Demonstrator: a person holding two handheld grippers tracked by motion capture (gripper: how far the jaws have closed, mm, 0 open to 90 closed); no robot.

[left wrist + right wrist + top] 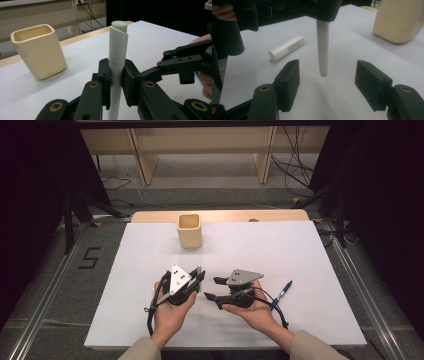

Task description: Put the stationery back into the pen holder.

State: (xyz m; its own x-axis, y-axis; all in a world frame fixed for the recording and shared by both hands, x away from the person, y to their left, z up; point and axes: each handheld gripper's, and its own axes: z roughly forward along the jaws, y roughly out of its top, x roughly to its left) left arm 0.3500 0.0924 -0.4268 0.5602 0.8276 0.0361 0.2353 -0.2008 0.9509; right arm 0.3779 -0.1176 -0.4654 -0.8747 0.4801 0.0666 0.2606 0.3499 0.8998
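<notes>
Where white board (300, 250) covers wooden table (220, 215), left gripper (116, 82) fingers clamp white pen (118, 57), right gripper (327, 80) fingers wide, grey floor (60, 285)

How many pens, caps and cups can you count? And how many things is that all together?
Pens: 2 (white pen, blue pen)
Caps: 1 (cap)
Cups: 1 (cup)
Total: 4

Cream cup (189, 231) far edge; blue pen (282, 293) right.
</notes>
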